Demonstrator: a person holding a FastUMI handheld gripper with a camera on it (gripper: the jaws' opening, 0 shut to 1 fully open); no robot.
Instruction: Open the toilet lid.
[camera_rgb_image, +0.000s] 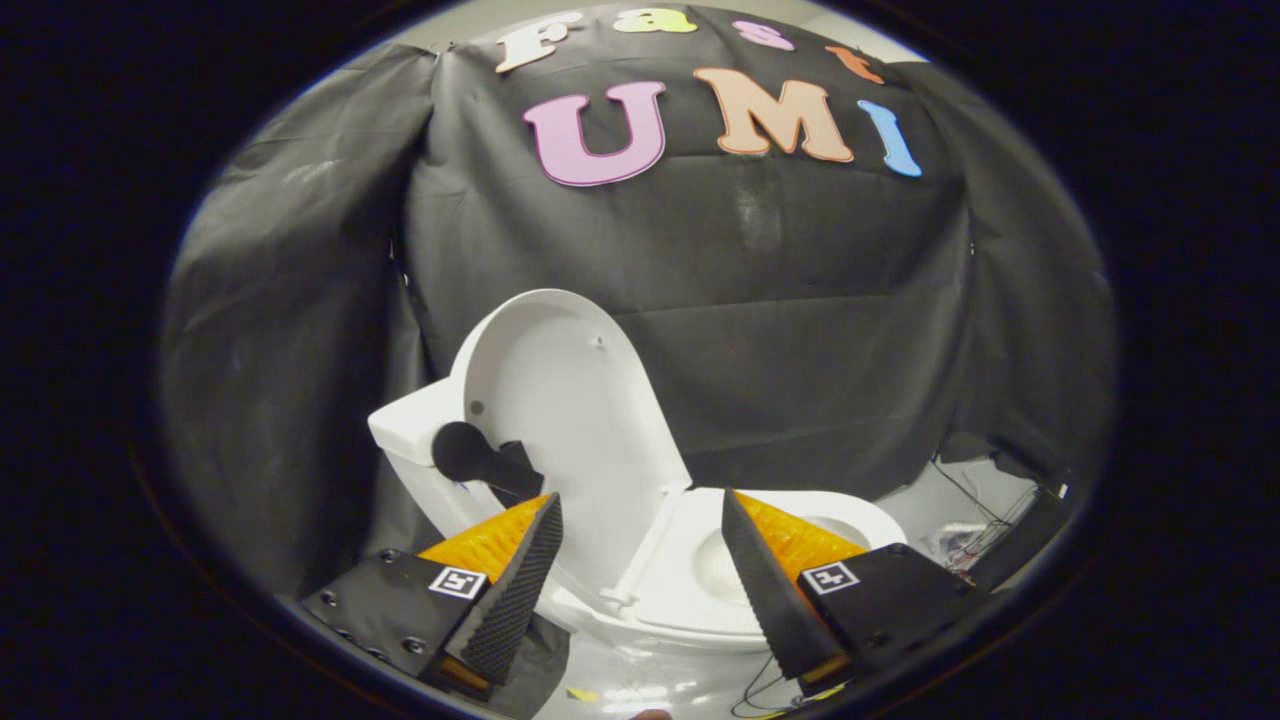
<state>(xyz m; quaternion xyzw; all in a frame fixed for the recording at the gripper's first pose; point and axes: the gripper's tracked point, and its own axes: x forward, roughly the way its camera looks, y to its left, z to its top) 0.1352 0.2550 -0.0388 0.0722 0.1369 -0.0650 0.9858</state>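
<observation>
A white toilet stands against the black cloth wall. Its lid (565, 420) is raised upright, leaning back towards the white tank (412, 425). The seat (690, 575) lies down over the bowl (722, 572), which shows between and beyond the fingers. A black knob-like handle (472, 457) sticks out beside the lid's lower left edge, just beyond the left finger. My gripper (640, 520) is open, its fingers wide apart with nothing between them. It hangs a little in front of the lid and touches nothing.
Black cloth drapes close in behind and to both sides of the toilet. Loose cables (975, 535) and a dark box (1030, 535) lie on the pale floor to the right of the bowl. A shiny floor patch (640, 690) shows under the fingers.
</observation>
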